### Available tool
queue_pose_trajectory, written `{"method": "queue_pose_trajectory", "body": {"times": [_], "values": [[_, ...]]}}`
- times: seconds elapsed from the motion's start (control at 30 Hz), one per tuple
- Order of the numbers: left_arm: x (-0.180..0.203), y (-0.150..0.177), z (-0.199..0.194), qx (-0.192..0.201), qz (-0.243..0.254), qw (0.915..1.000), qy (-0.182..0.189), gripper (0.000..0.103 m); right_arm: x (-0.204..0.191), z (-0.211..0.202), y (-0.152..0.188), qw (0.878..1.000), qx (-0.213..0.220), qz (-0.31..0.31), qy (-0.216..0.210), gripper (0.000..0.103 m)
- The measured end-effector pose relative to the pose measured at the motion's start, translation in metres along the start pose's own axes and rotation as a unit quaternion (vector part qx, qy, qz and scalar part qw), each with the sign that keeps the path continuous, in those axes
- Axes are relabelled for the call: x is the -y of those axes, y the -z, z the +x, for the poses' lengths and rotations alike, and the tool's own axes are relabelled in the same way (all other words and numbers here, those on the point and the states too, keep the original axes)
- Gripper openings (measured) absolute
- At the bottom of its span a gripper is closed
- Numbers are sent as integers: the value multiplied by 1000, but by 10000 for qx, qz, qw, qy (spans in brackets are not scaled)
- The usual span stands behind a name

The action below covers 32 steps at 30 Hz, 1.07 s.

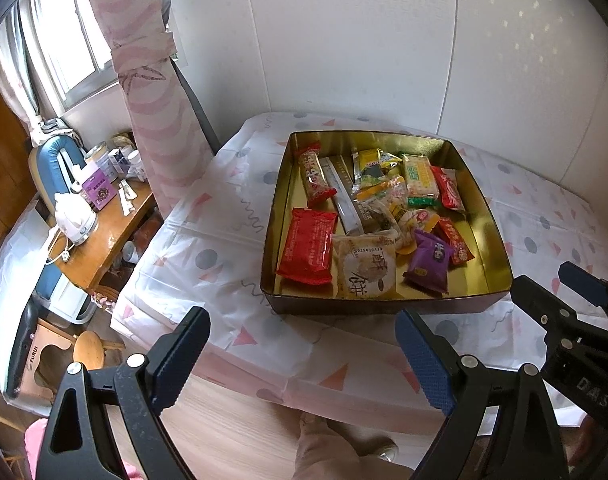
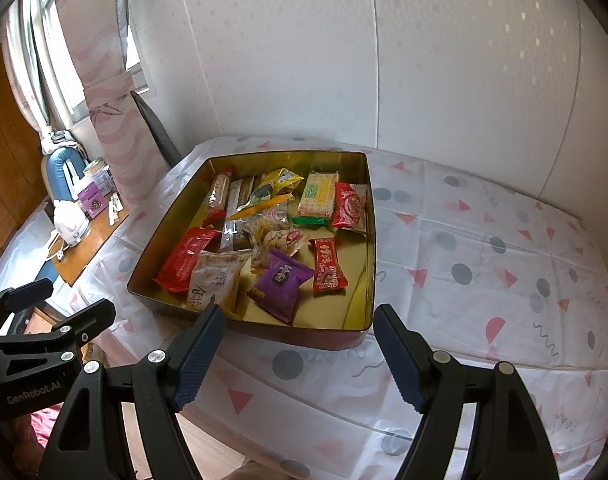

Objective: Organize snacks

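Snacks point(image 1: 378, 216) fill the tin point(image 1: 384, 304); both tongs point(image 1: 304, 352) point(image 2: 299, 352) gape empty; only the right view shows the table's point(image 2: 504, 248) bare right side.

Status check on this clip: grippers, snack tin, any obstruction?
Left gripper open, empty, short of the tin. Right gripper open, empty, at the tin's near edge. Snack tin on the table, snacks loose inside. Nothing in the way.

Both grippers are built of black plastic frames with triangular cut-outs and silver rivets. The left gripper point(image 1: 304, 360) and right gripper point(image 2: 299, 356) are fitted with dark blue ribbed pads on the fingers point(image 1: 424, 364) — white lettering is printed on each body. Beige trousers point(image 1: 328, 452) are worn.
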<state>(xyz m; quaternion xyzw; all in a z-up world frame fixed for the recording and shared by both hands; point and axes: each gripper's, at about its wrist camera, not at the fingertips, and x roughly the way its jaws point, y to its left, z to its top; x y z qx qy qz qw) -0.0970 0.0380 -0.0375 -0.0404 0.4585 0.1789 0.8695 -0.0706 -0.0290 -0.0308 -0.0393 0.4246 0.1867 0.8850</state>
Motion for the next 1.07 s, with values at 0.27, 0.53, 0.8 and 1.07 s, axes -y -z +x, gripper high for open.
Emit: {"method": "queue_pose_trajectory", "body": {"times": [0.27,0.53,0.8,1.07], "values": [[0,1,2,-61,-31,10000,42,94,2,2,0,10000,-16,17,-19,78],[2,2,3,-108,-11,9999,113,94,1,3,0,10000,-10,2,-13,78],[3,0,6,-162,-12,9998,111,94,3,3,-1,10000,4,34,-4,78],[6,-2,10,-218,-5,9997,131,94,10,6,-1,9999,-43,92,-42,78]]}}
